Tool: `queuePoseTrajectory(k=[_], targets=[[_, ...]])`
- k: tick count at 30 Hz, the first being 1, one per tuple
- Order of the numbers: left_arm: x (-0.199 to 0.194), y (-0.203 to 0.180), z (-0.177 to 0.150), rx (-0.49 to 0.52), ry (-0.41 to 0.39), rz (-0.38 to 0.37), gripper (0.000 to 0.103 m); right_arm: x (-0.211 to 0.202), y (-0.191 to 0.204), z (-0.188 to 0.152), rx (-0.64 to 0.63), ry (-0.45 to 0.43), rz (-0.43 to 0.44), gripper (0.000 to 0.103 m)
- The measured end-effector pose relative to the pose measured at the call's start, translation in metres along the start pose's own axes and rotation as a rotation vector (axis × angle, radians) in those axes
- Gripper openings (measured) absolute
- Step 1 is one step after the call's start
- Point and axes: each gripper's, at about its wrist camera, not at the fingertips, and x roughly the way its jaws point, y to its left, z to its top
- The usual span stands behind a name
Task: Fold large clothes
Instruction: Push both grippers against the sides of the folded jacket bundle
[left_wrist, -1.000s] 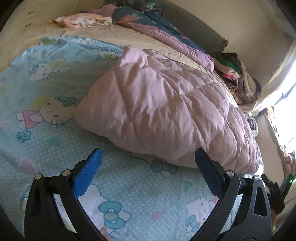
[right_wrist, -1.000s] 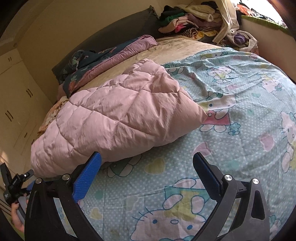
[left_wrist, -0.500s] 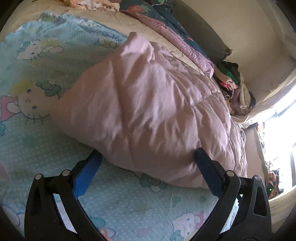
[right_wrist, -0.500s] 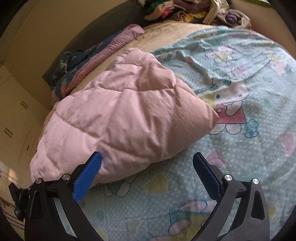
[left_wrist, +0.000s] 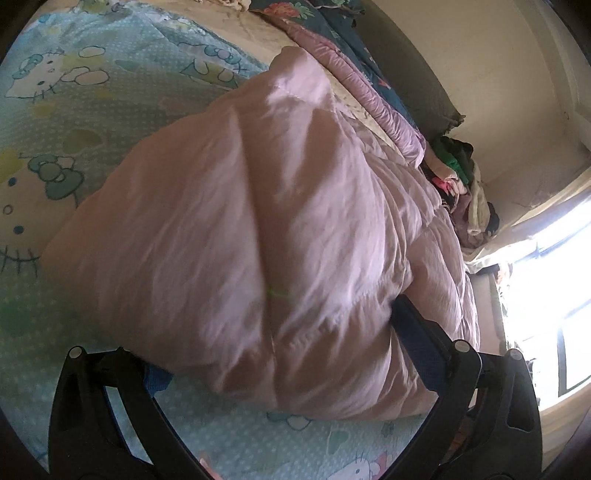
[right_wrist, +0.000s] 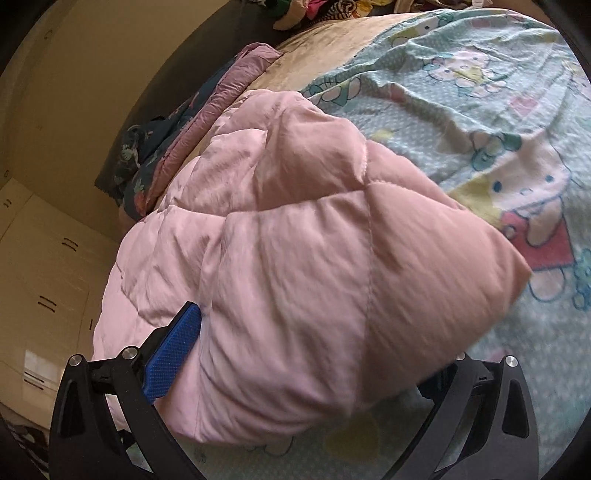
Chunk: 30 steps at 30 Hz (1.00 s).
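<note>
Lying bunched on the cartoon-print bedsheet (left_wrist: 92, 110), the pink quilted garment (left_wrist: 258, 221) was seen filling most of both wrist views, its puffy mass resting near the front edge of the bed. The left gripper (left_wrist: 280, 354) was held wide open, with the garment's near edge between its fingers; one blue pad was half buried under the fabric. The right gripper (right_wrist: 306, 354) was likewise spread open around the near edge, one blue pad (right_wrist: 173, 347) pressed against the padding and the other finger hidden behind the bulge. Nothing was clamped by either.

The garment was judged to be light for its bulk, soft and springy, with a smooth shell that could be expected to slip between narrow pads. A thick fold would probably not be held securely; a thinner seam or hem along the near edge was judged the better place to be gripped, one grip towards each side. Some rebound of the padding was to be expected once folded.
</note>
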Motion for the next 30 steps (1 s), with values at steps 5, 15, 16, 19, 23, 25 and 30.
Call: queuePoseTrajectory(k=[5, 15, 16, 19, 23, 25, 30], targets=[[0.005, 0.003, 0.002, -0.019, -0.007, -0.006, 0.095, 0.005, 0.003, 0.004, -0.001, -0.003, 0.005, 0.099], [0.018, -0.004, 0.012, 0.008, -0.049, 0.029, 0.095, 0.019, 0.006, 0.010, -0.027, -0.026, 0.018, 0.099], [0.019, -0.004, 0.012, 0.012, -0.051, 0.032, 0.095, 0.019, 0.006, 0.011, -0.029, -0.028, 0.019, 0.099], [0.019, -0.006, 0.014, 0.019, -0.057, 0.039, 0.095, 0.022, 0.008, 0.011, -0.032, -0.036, 0.017, 0.099], [0.019, -0.006, 0.014, 0.028, -0.061, 0.043, 0.095, 0.024, 0.009, 0.011, -0.034, -0.038, 0.018, 0.099], [0.020, -0.008, 0.015, 0.029, -0.062, 0.043, 0.095, 0.023, 0.009, 0.011, -0.035, -0.039, 0.017, 0.099], [0.017, -0.006, 0.015, 0.035, -0.069, 0.044, 0.095, 0.024, 0.009, 0.011, -0.036, -0.040, 0.021, 0.099]])
